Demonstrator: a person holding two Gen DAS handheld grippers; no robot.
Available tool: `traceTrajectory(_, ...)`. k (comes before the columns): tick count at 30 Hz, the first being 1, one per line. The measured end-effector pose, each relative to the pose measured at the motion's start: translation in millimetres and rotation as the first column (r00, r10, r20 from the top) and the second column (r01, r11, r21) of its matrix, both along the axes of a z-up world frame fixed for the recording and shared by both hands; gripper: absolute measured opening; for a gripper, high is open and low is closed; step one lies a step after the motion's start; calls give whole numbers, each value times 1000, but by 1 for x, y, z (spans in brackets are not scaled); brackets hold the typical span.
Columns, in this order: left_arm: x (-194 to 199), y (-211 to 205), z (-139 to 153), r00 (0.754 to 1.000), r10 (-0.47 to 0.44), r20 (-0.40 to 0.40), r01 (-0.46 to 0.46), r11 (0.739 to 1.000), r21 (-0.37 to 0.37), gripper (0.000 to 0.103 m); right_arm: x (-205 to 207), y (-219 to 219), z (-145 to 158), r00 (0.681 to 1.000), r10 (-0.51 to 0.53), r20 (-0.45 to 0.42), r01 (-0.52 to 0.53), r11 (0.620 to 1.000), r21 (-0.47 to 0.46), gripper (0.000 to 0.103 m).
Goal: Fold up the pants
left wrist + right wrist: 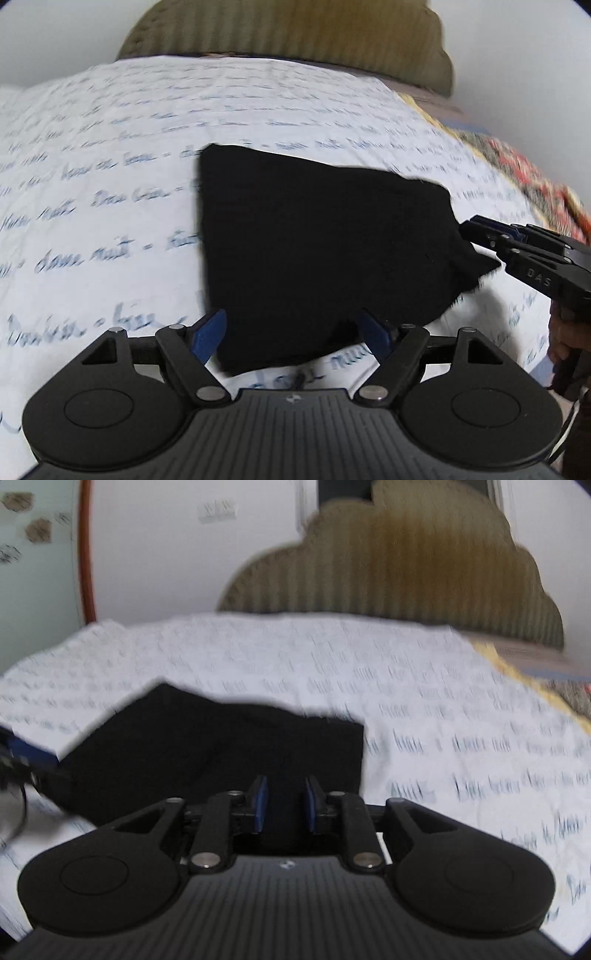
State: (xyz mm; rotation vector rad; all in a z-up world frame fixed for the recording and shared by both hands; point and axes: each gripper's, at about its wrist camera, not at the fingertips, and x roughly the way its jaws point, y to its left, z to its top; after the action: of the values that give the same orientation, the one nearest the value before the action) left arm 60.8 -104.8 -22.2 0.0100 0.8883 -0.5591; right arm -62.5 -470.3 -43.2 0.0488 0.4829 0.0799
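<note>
Left gripper (295, 334) has its jaws wide open, straddling the near edge of the black pants (314, 240). The right gripper (283, 803) pinches the corner. Pants lie folded small on the bed (110, 147). Looks like the final fold; next, carry that corner across.

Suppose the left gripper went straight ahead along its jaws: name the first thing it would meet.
Probably the black pants: the left gripper, jaws open, already straddles their near edge on the white printed sheet.
</note>
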Motion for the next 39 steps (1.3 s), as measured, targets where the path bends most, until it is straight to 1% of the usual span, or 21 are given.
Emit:
traceTrajectory(2, 6, 14, 3, 999, 44, -8, -44, 998, -42, 79, 9, 13, 14, 997, 69, 41, -70, 997, 18, 20)
traceTrajectory(4, 11, 21, 6, 997, 81, -16, -82, 994, -72, 79, 29, 28, 24, 987, 150, 56, -152, 988, 30, 20)
traceTrajectory(5, 14, 23, 7, 996, 89, -22, -90, 992, -93, 79, 41, 39, 28, 982, 180, 60, -181, 983, 19, 20)
traceTrajectory(7, 14, 21, 7, 998, 66, -14, -67, 989, -132, 79, 70, 64, 32, 969, 238, 58, -238, 971, -18, 20)
traceTrajectory(8, 13, 19, 6, 999, 52, -5, -52, 989, -136, 79, 87, 76, 33, 963, 266, 51, -265, 964, -24, 20)
traceTrajectory(10, 12, 12, 0, 1000, 19, 4, -18, 992, -124, 79, 121, 99, 31, 946, 323, 11, -322, 946, -17, 19)
traceTrajectory(12, 15, 5, -12, 999, -3, -36, 0, 997, -78, 79, 154, 123, 23, 933, 356, -57, -358, 933, -34, 19)
traceTrajectory(13, 15, 4, -17, 999, 1, -39, -4, 998, -66, 79, 169, 131, 18, 925, 370, -91, -375, 926, -46, 19)
traceTrajectory(16, 10, 3, -18, 1000, -19, 0, 19, 999, -28, 79, 207, 155, -3, 904, 387, -185, -405, 911, -76, 17)
traceTrajectory(17, 10, 4, -18, 1000, -18, 6, 18, 1000, -18, 79, 218, 160, -10, 903, 378, -206, -402, 912, -87, 17)
traceTrajectory(18, 11, 6, -18, 1000, -15, -3, 15, 1000, -19, 79, 228, 162, -15, 904, 371, -213, -395, 915, -80, 20)
traceTrajectory(20, 13, 10, -19, 1000, -12, -26, 11, 999, -34, 79, 240, 159, -14, 913, 351, -209, -364, 931, -24, 21)
traceTrajectory(21, 13, 14, -19, 999, -6, -37, 4, 999, -42, 79, 241, 156, -10, 919, 339, -200, -348, 937, -11, 21)
traceTrajectory(22, 14, 17, -18, 999, 1, -42, -3, 999, -51, 79, 236, 154, -5, 930, 323, -177, -331, 943, -20, 21)
traceTrajectory(24, 14, 20, -17, 999, 18, -36, -20, 999, -51, 79, 215, 151, 8, 944, 307, -120, -316, 946, -65, 21)
traceTrajectory(26, 13, 23, -12, 999, 30, -14, -30, 998, -59, 79, 183, 143, 22, 952, 300, -57, -304, 947, -102, 22)
traceTrajectory(30, 9, 15, 0, 1000, -2, 23, 4, 997, -83, 79, 113, 118, 36, 971, 240, 10, -235, 957, -172, 37)
traceTrajectory(32, 7, 3, 0, 999, -36, 35, 38, 997, -63, 79, 80, 104, 34, 977, 211, 6, -207, 961, -183, 37)
traceTrajectory(34, 6, -12, -4, 997, -68, 38, 68, 998, -5, 79, 55, 91, 24, 981, 195, -18, -195, 968, -155, 37)
traceTrajectory(36, 5, -24, -13, 997, -66, 46, 63, 996, 64, 79, 44, 81, 9, 985, 166, -55, -172, 976, -132, 37)
traceTrajectory(39, -1, -29, -16, 995, -59, 77, 52, 994, 94, 80, 51, 62, -19, 988, 101, -115, -110, 991, -73, 40)
